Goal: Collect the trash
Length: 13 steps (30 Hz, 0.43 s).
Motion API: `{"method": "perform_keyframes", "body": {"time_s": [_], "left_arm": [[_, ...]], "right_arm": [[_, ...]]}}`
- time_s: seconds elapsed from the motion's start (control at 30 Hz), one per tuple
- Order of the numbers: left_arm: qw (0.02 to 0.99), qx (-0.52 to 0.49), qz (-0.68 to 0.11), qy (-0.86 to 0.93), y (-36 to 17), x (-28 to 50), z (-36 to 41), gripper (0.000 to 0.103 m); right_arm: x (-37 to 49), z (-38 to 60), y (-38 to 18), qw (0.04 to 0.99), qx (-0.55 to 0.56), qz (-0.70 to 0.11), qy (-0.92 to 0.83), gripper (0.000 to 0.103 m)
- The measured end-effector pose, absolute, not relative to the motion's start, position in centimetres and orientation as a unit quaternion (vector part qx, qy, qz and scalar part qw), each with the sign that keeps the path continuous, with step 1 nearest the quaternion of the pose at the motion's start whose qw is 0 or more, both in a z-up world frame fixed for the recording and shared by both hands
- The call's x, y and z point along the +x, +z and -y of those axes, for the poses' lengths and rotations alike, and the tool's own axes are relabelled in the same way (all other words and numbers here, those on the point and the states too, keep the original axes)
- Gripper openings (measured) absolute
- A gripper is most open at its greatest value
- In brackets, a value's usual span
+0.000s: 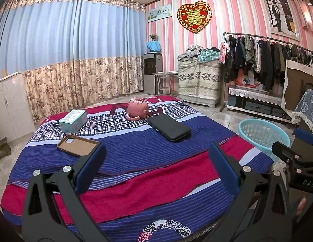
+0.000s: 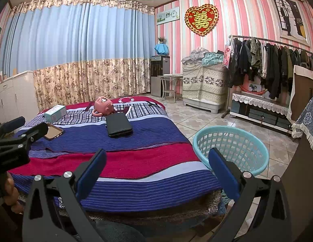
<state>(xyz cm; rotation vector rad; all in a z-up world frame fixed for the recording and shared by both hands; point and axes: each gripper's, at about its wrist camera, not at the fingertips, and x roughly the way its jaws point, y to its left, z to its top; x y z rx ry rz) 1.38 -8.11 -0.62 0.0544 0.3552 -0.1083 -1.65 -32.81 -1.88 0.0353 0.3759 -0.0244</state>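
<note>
On the striped bed cover (image 1: 136,149) lie a light teal carton (image 1: 73,120), a brown phone case (image 1: 77,145), a flat black case (image 1: 169,127) and a tipped pink mug (image 1: 137,108). The same carton (image 2: 55,113), phone case (image 2: 54,131), black case (image 2: 118,125) and mug (image 2: 103,105) appear in the right wrist view. A turquoise mesh basket (image 2: 231,147) stands on the floor by the bed's right side. My left gripper (image 1: 156,159) hovers open over the bed's near half, holding nothing. My right gripper (image 2: 157,161) is open and empty above the bed's front right corner, beside the basket.
White cabinets (image 1: 9,104) line the left wall under floral curtains (image 1: 75,50). A water dispenser (image 1: 152,72), small table, covered box (image 1: 199,78) and loaded clothes rack (image 1: 263,60) stand at the back right. Tiled floor (image 2: 207,119) lies open beyond the basket.
</note>
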Motion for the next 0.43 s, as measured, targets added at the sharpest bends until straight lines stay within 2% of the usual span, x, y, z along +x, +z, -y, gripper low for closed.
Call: {"method": "perform_keyframes", "body": {"time_s": [0.43], "left_arm": [[0.984, 0.034, -0.167, -0.059, 0.15, 1.26, 8.38, 0.098]], "right_arm": [[-1.64, 32.80, -2.01, 0.982, 0.018, -0.187, -0.012, 0.098]]}}
